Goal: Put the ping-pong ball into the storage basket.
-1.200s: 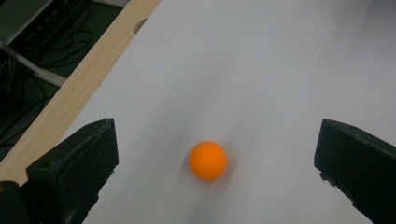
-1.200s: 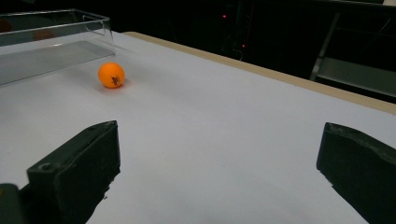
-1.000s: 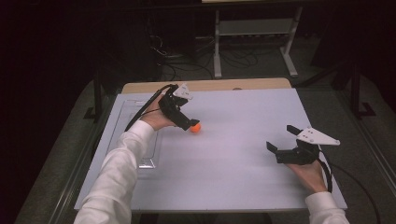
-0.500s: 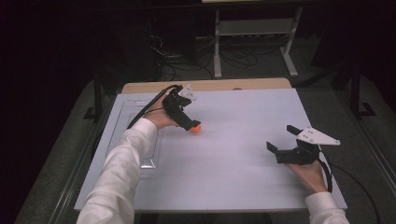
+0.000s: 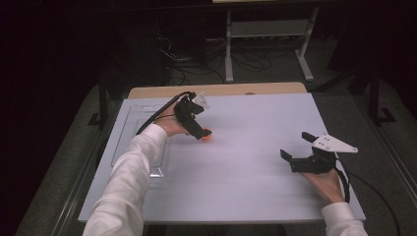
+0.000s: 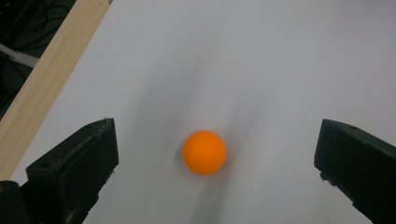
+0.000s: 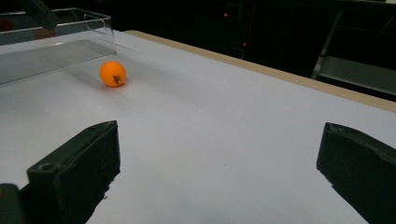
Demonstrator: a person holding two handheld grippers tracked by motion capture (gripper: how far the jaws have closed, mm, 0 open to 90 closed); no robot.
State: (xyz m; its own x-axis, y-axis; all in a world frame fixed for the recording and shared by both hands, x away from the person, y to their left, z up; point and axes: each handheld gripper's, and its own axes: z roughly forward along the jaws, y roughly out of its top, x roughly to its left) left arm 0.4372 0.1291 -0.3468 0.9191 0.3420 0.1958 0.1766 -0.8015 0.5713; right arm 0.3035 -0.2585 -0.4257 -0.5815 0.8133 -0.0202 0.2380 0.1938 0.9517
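An orange ball [image 5: 207, 133] lies on the white table top [image 5: 246, 172], left of the middle. My left gripper [image 5: 200, 132] is over it, tilted down. In the left gripper view the ball [image 6: 204, 152] rests on the table between the two wide-apart jaws, touching neither, so my left gripper [image 6: 217, 127] is open. My right gripper [image 5: 297, 146] hovers open near the right front of the table, with nothing in it. From the right gripper view the ball [image 7: 112, 73] sits far off to the left, beyond my open right gripper [image 7: 219, 128].
A clear plastic tray [image 5: 147, 147] lies along the table's left side; its wall [image 7: 56, 42] stands just behind the ball in the right gripper view. A wooden strip [image 5: 216, 90] edges the far side. A metal stand [image 5: 265, 34] and cables are on the floor beyond.
My left gripper has shifted slightly toward the ball's far right side. The ball and my right gripper have stayed put.
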